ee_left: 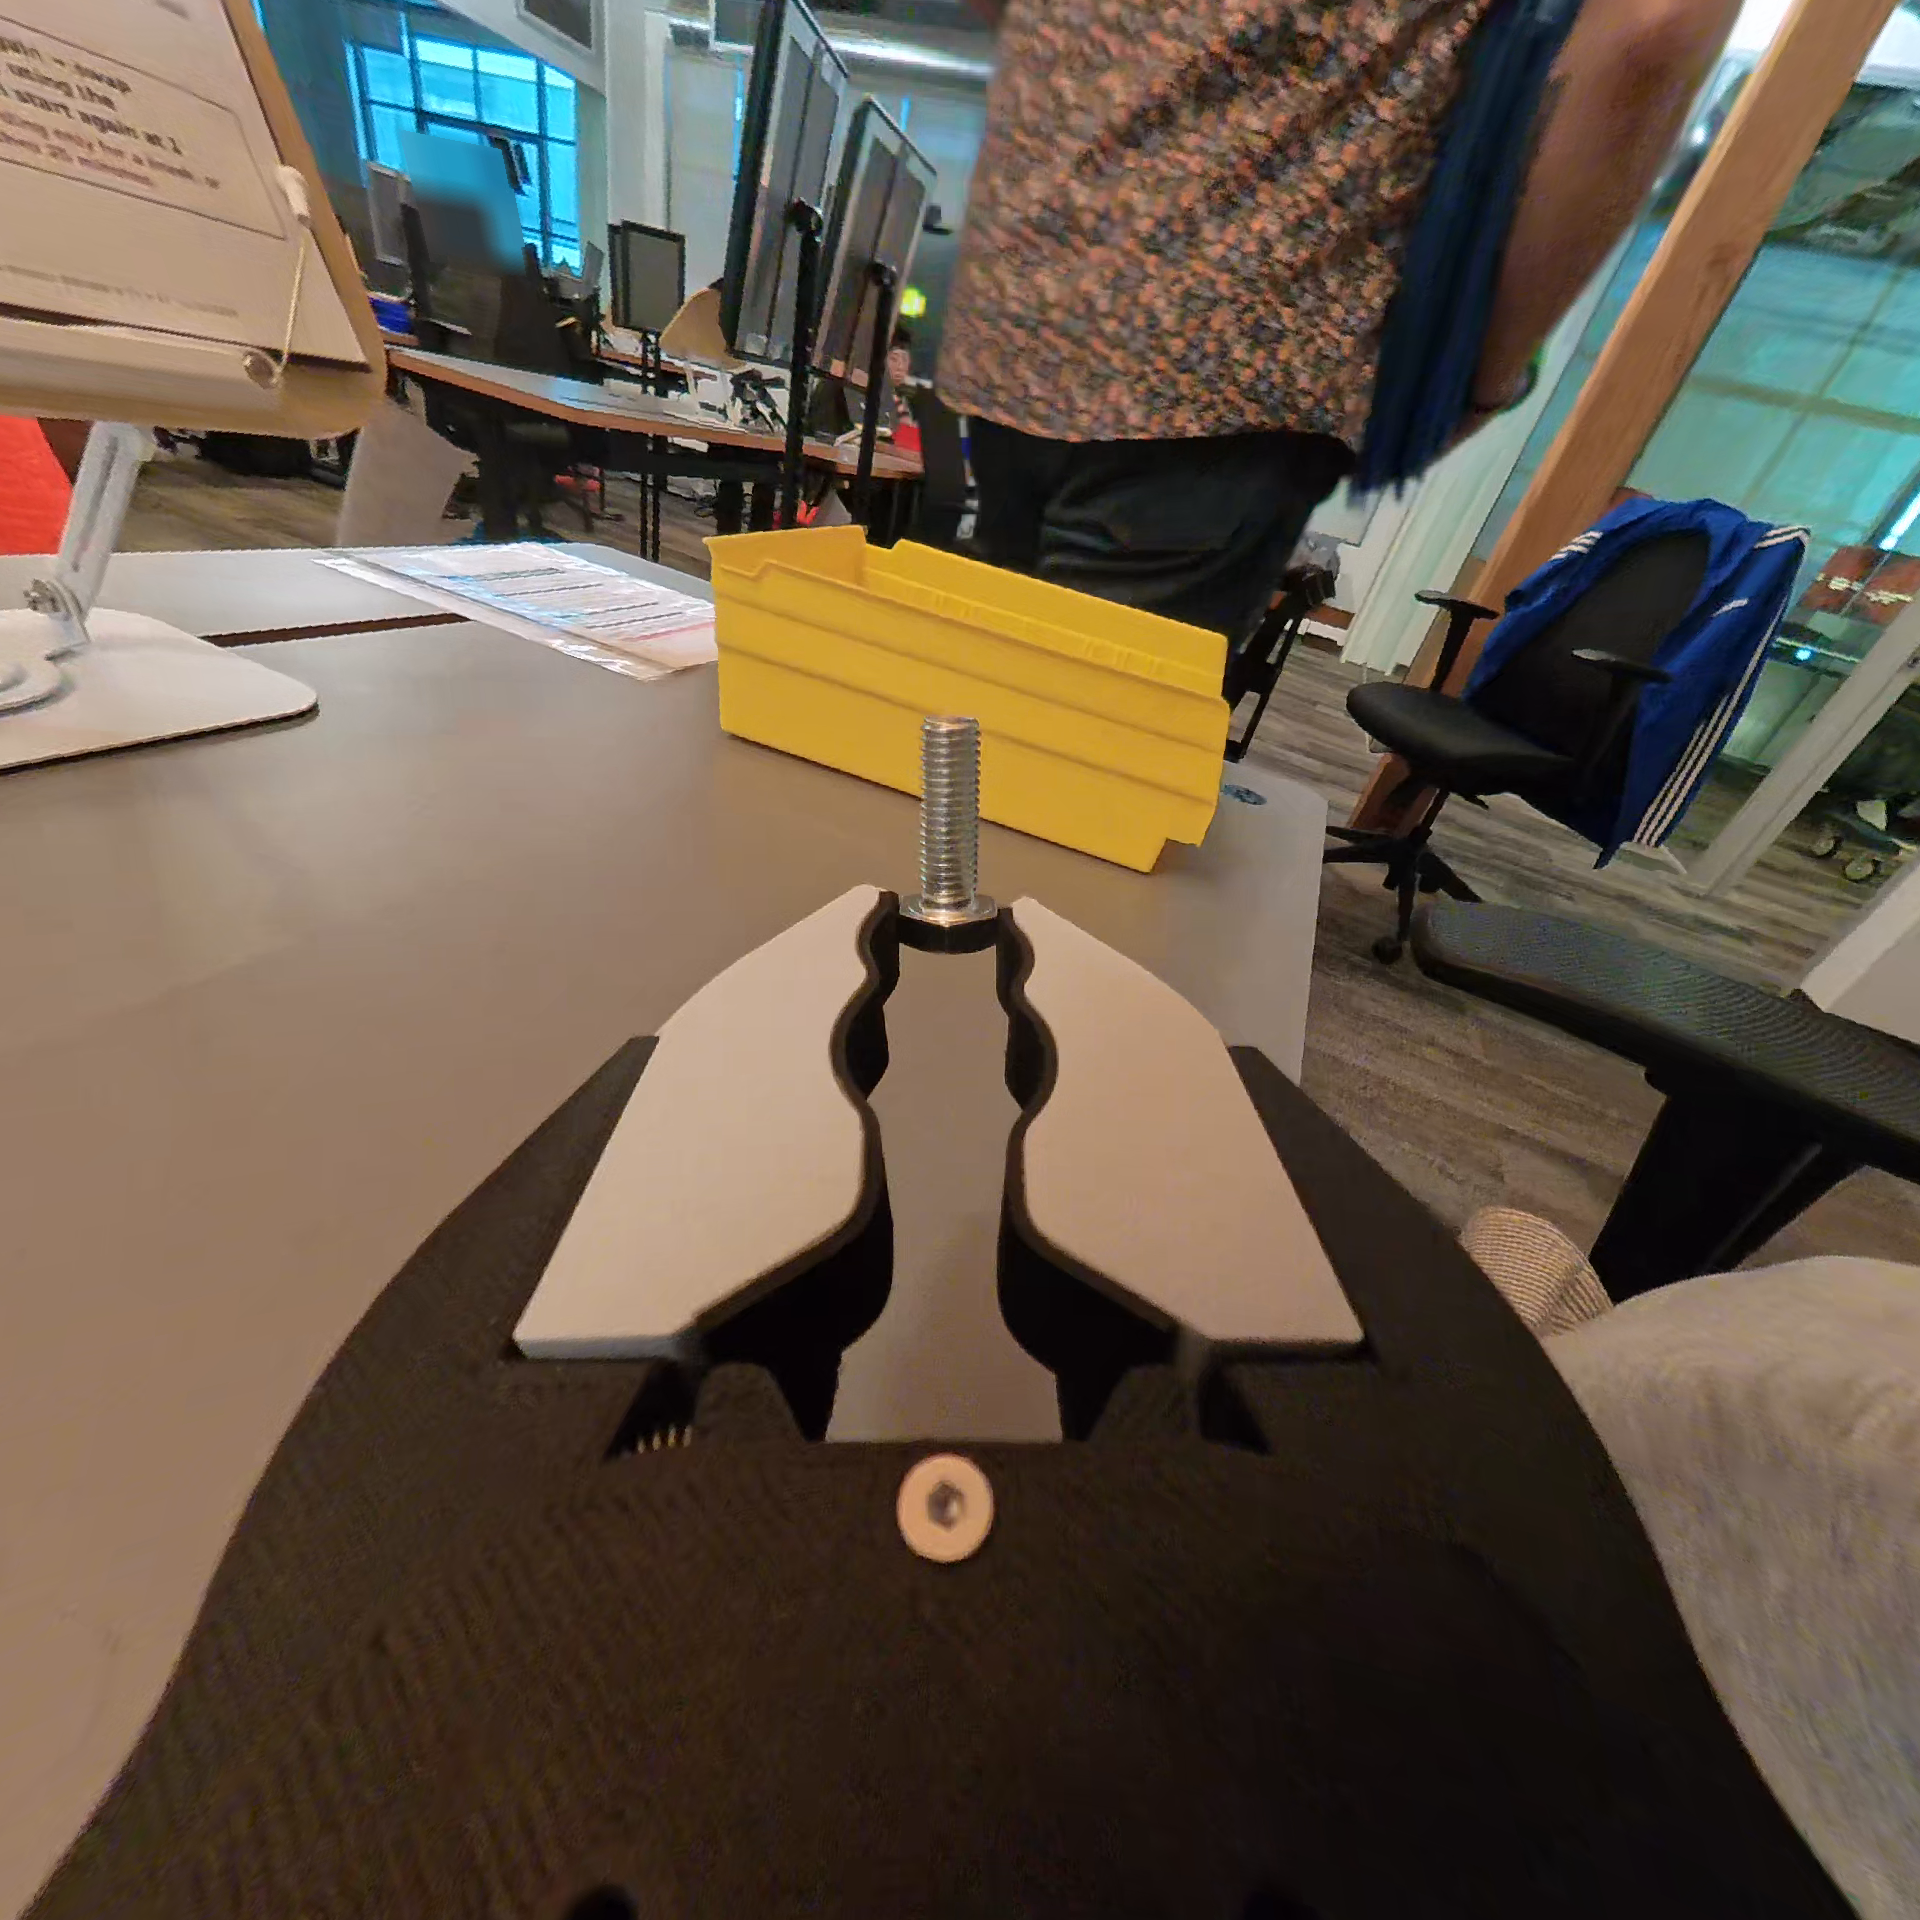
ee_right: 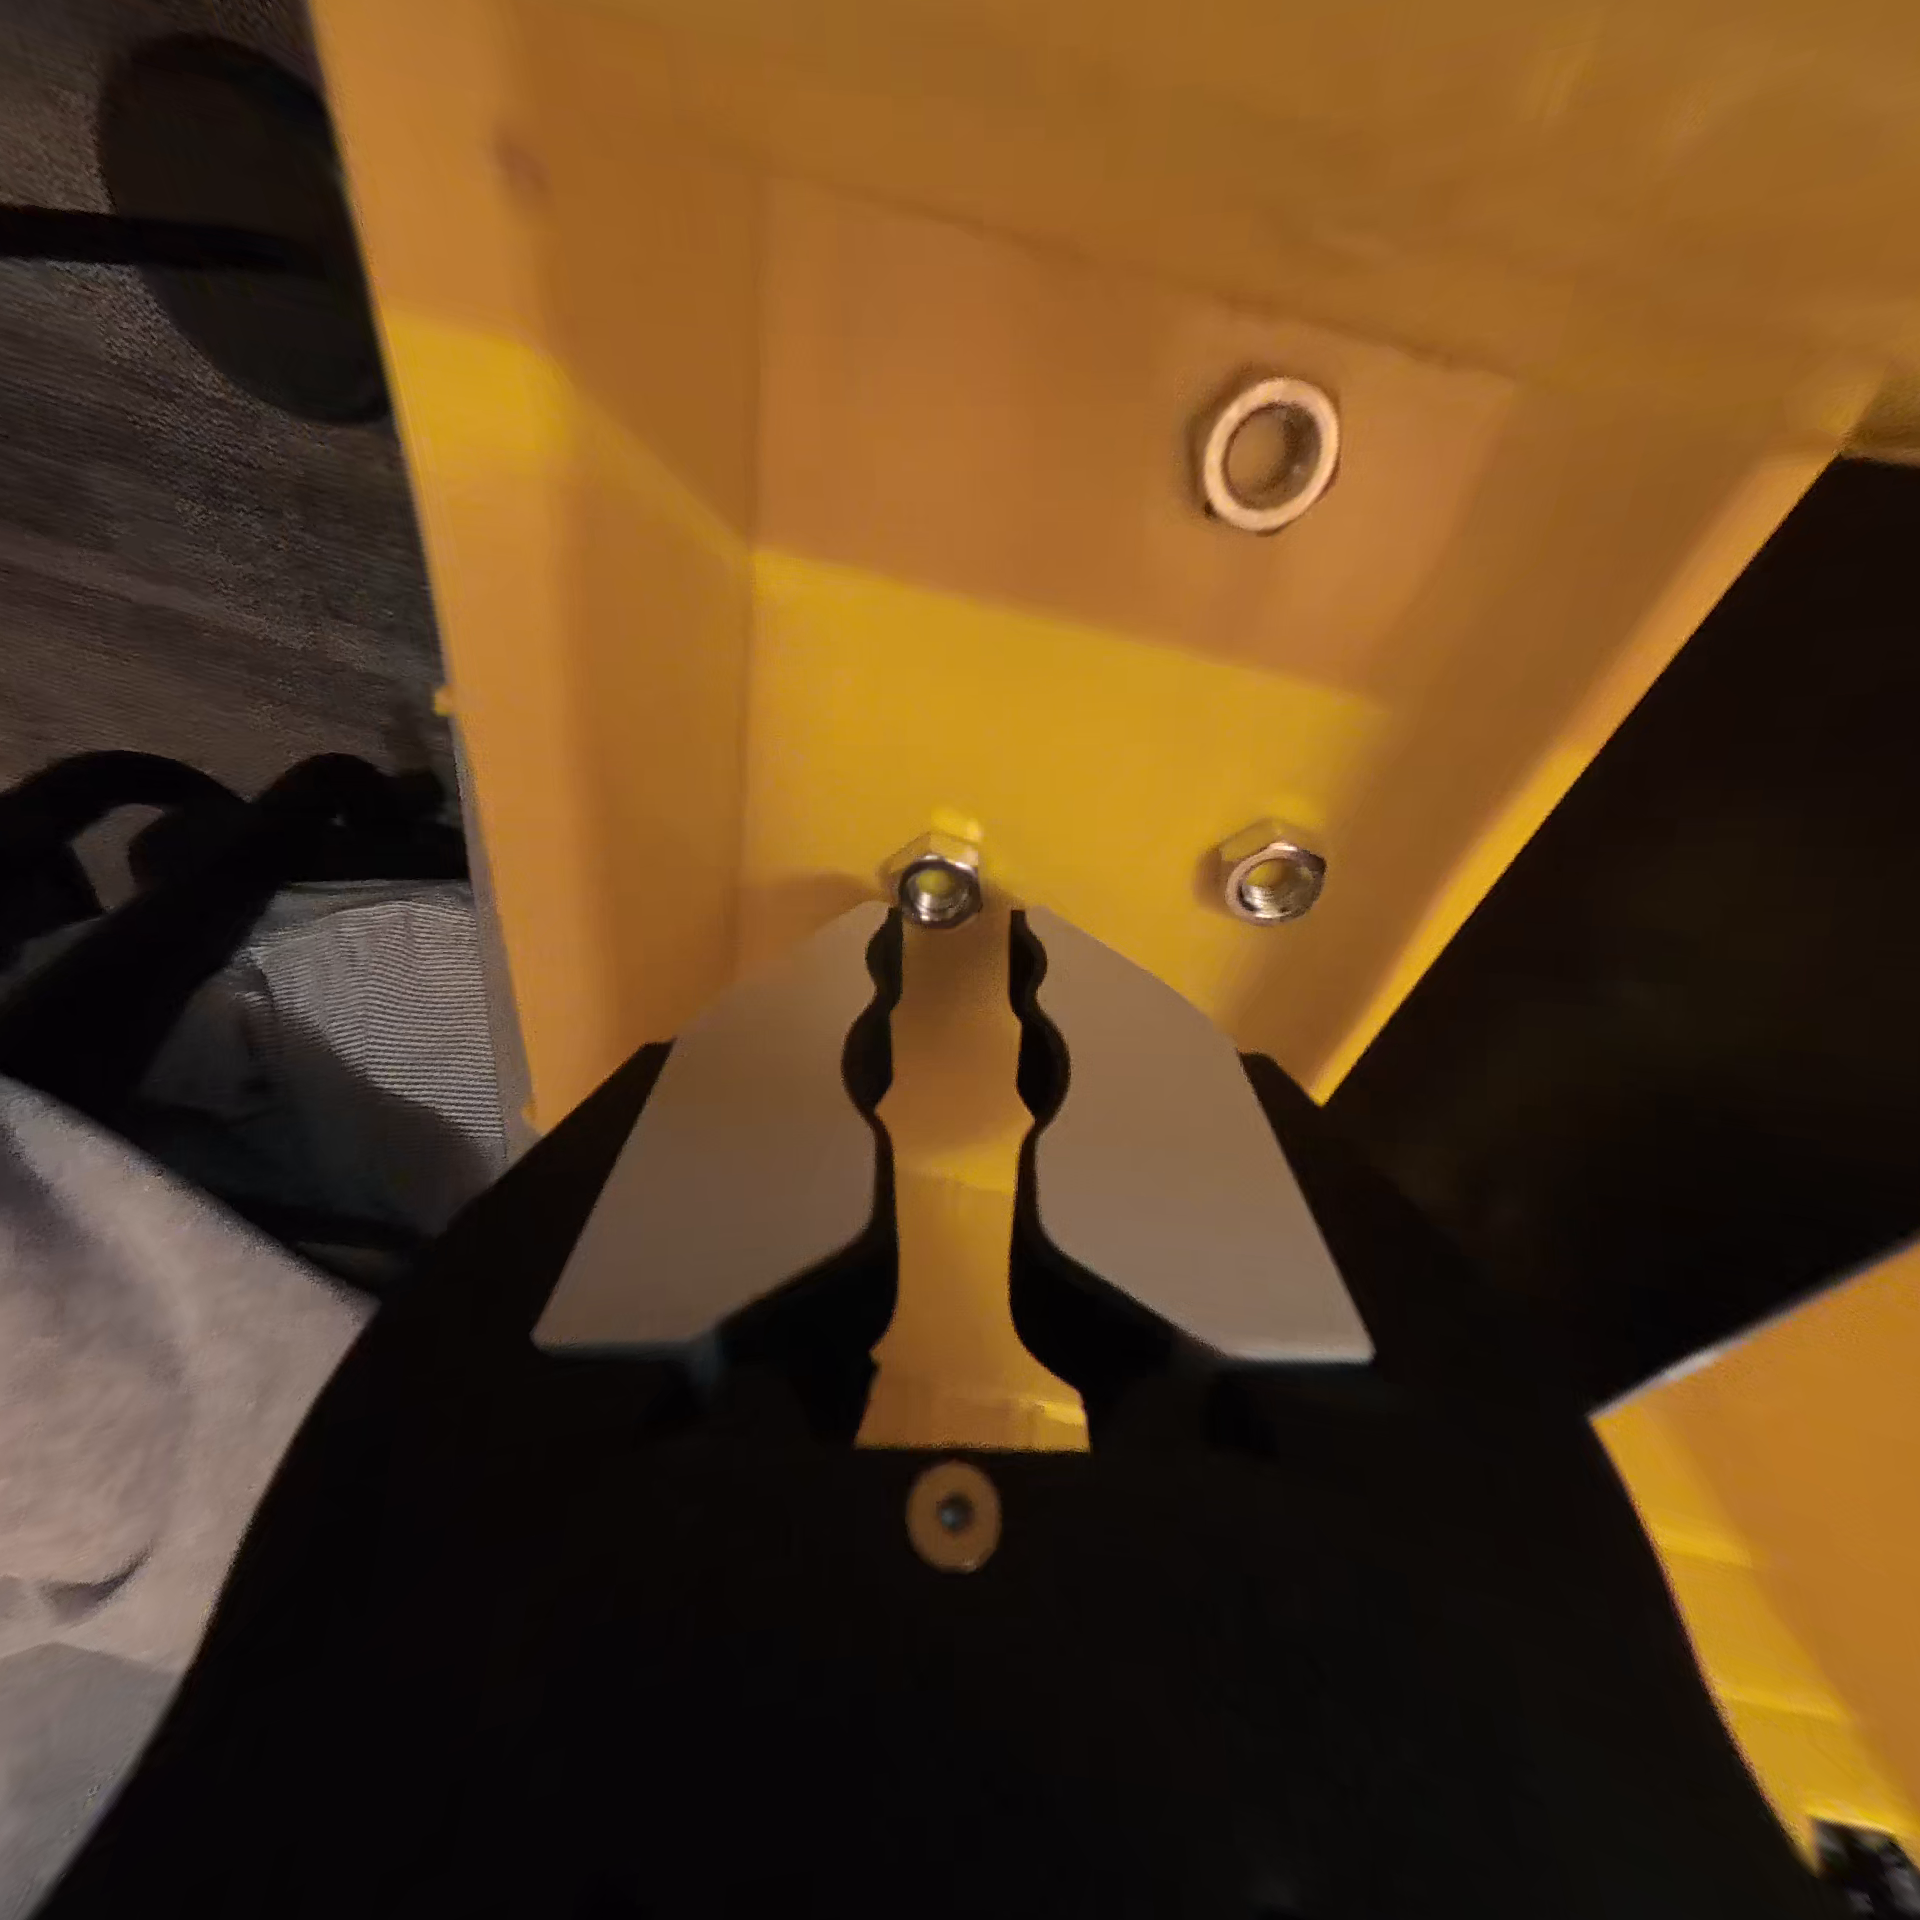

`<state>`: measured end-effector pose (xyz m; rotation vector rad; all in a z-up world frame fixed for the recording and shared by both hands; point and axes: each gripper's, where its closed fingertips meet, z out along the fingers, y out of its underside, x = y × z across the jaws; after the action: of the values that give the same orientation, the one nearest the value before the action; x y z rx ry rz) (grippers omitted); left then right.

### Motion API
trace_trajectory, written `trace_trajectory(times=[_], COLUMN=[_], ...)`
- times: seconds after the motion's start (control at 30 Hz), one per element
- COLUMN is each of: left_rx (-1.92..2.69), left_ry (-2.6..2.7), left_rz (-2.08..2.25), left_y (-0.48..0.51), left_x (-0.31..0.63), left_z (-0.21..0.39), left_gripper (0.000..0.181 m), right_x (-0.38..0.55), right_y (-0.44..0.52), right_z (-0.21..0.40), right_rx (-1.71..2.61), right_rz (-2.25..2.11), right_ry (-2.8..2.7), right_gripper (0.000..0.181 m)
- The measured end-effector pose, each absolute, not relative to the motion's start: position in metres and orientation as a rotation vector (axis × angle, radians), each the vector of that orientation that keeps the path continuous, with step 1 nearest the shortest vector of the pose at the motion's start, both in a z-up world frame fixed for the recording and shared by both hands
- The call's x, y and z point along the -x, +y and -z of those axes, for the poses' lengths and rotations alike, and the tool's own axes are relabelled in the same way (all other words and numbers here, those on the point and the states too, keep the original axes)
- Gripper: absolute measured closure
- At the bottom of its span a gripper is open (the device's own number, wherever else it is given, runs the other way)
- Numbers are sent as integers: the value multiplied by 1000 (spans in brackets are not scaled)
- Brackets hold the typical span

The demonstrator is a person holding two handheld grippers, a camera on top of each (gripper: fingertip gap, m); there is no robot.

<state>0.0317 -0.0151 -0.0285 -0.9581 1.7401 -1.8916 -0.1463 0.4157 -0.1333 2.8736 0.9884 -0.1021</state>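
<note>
My left gripper (ee_left: 948,914) is shut on the hex head of a silver bolt (ee_left: 950,810), whose threaded shank stands upright above the grey table (ee_left: 416,883). A yellow plastic bin (ee_left: 966,707) lies just beyond it. My right gripper (ee_right: 943,914) reaches into a yellow bin (ee_right: 1039,675), and its tips pinch a small hex nut (ee_right: 938,885). A second hex nut (ee_right: 1270,883) lies on the bin floor to the right. A brass-coloured washer (ee_right: 1268,452) lies farther in.
A document stand (ee_left: 156,208) with a white base (ee_left: 135,686) is at the table's left, and a laminated sheet (ee_left: 540,603) lies behind. A person (ee_left: 1195,208) stands past the bin. An office chair with a blue jacket (ee_left: 1621,675) and a black armrest (ee_left: 1662,1018) are on the right. Left tips to right tips: about 45 centimetres. The brass-coloured washer (ee_right: 1268,452) is closer to my right gripper, around 8 centimetres from its tips; the left tips are 55 centimetres off.
</note>
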Motion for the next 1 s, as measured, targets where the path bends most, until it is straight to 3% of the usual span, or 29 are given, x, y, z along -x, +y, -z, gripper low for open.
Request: trace_trajectory(times=[0.33, 0.7, 1.0], left_rx=[940, 961, 944], left_ry=[1755, 1745, 1763], left_rz=[1890, 1931, 1920], left_y=[-19, -19, -20], left_x=[-29, -28, -27], left_z=[28, 24, 25], left_gripper=[163, 163, 163], right_x=[143, 151, 155], right_y=[432, 415, 413], right_z=[125, 135, 136], right_rx=[-2795, -2599, -2570], right_rz=[-65, 171, 125], right_ry=[1583, 1841, 1942], right_gripper=[161, 146, 162])
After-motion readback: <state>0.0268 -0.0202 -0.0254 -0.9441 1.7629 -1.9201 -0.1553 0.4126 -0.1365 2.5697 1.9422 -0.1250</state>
